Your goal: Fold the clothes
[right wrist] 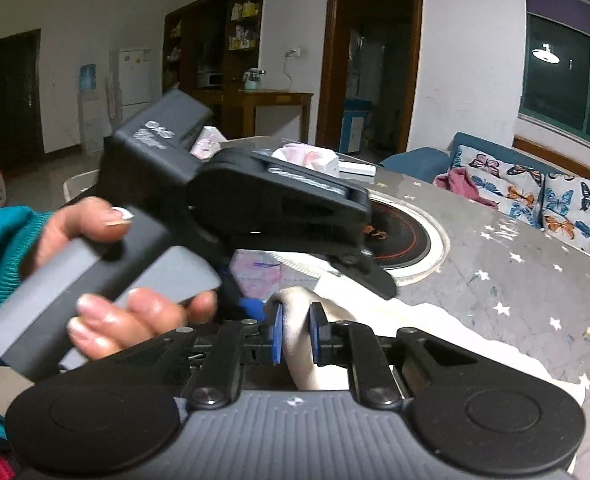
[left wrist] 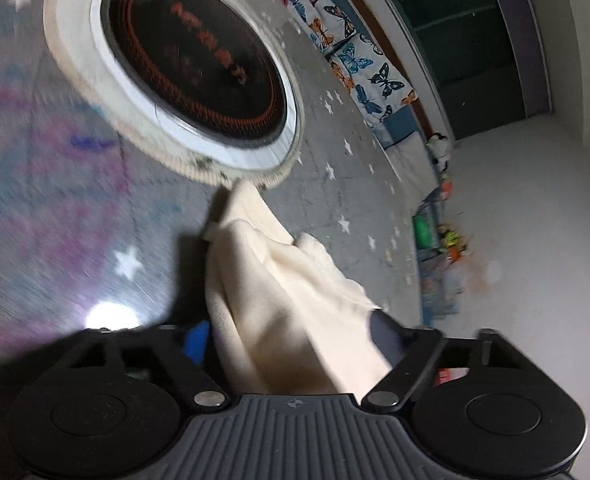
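1 cream garment (right wrist: 295,320) pinched by 2 grippers, left gripper (left wrist: 291,344) and right gripper (right wrist: 297,334).

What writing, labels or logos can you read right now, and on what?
Nothing reads clearly.
Orange characters on the round cooktop: blurred, unreadable.
White logo and a small line under it on the left gripper body: too blurred to read.
Cream garment, table: no text, only star shapes on the table.

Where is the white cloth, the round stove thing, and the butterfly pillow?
cream cloth (left wrist: 279,312), left wrist view, on the bunched folds in the middle.
round cooktop (left wrist: 191,64), left wrist view, on its dark glass centre.
butterfly cushion (right wrist: 579,204), right wrist view, on its printed front.
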Tool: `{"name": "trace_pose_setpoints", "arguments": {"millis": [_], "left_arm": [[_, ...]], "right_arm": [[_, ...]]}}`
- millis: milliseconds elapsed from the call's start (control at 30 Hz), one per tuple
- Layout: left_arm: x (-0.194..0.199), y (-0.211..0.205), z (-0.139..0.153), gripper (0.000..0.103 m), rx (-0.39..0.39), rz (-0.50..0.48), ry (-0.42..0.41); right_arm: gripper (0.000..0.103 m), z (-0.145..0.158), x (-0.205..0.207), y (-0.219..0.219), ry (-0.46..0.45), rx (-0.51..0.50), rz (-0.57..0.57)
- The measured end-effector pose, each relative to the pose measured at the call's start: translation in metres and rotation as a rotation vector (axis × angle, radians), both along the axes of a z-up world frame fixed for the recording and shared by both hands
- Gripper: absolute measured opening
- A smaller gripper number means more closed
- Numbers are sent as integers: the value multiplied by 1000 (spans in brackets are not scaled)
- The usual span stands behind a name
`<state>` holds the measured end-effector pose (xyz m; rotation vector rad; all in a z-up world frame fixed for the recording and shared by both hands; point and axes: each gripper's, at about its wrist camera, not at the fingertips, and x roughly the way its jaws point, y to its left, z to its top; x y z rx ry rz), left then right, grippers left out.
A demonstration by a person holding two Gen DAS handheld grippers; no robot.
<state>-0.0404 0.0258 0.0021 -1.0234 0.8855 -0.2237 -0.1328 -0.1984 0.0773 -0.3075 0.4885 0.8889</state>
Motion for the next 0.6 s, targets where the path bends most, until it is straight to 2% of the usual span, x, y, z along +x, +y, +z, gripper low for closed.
{"name": "trace_pose_setpoints", "arguments": {"millis": [33,100,133,267,367,500,533,600], "left_arm": [[1,-1,-3,54,-10,-1,6],[3,-3,-7,32,2,-4,17],[4,-4,-6,28,11,-7,15],[6,-5,-6,24,45,-19,5],[8,-7,-5,24,70,-28,-2],[10,-8,-4,24,104,-40,-11],[11,-9,-4,24,112,-43,-13],[12,-10,-4,24,129,-49,-18]], "right_arm": [[12,-1,-2,0,0,-4,7],[14,-4,-4,-1,0,-5,13],[14,-6,-5,-5,6,1,13],[19,-5,4,-30,39,63,-52],[25,-7,20,-59,65,89,-177],[27,-21,46,-105,64,36,-389],[30,-25,53,-117,68,31,-442],[43,-30,65,-138,78,39,-533]]}}
